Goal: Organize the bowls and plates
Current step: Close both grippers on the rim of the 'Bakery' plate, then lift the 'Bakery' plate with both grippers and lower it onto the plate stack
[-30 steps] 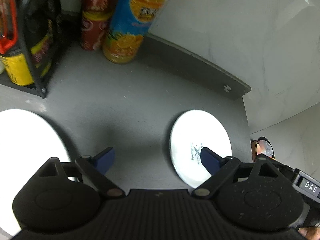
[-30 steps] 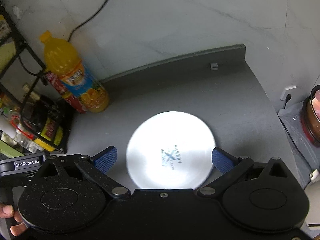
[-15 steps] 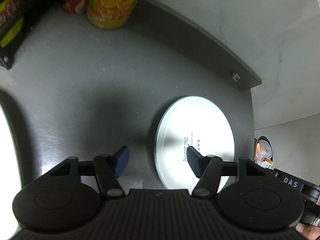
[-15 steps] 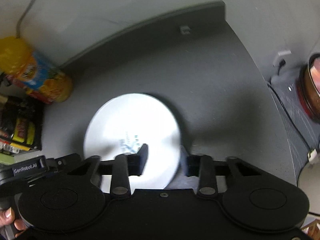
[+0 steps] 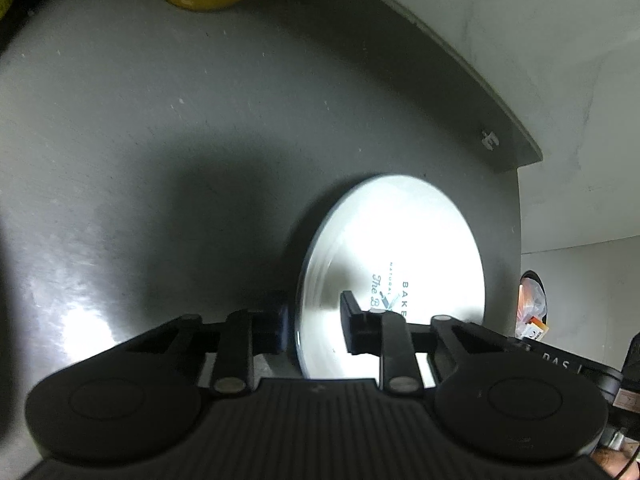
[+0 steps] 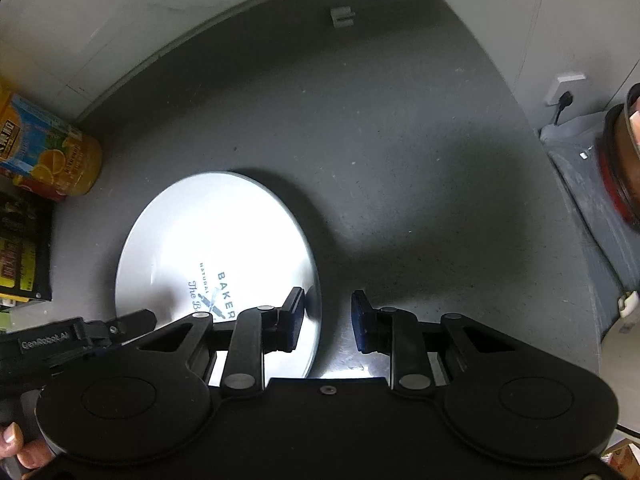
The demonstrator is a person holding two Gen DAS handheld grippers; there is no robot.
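Left wrist: left gripper (image 5: 312, 326) straddles plate (image 5: 400, 248) left rim, jaws part-open, plate reads "BAKE", right on counter (image 5: 200, 140) | Right wrist: right gripper (image 6: 328, 322) straddles plate (image 6: 216, 248) right rim, part-open; "BAKER", "NATURAL"; left gripper (image 6: 132, 322) marked "GenRobot.AI"; juice bottle (image 6: 44, 148) far left.

Plate (image 6: 224, 240): glossy white glazed ceramic by its look, smooth, with printed dark lettering. Counter (image 6: 400, 168): matt dark grey, finely speckled, with a dull sheen under the light. Wall (image 5: 520, 40): smooth pale marble-look surface. Left gripper (image 5: 312, 328) and right gripper (image 6: 326, 320): matt black plastic bodies, metal pivot pins. Bottle (image 6: 48, 148): clear plastic, glossy printed label.
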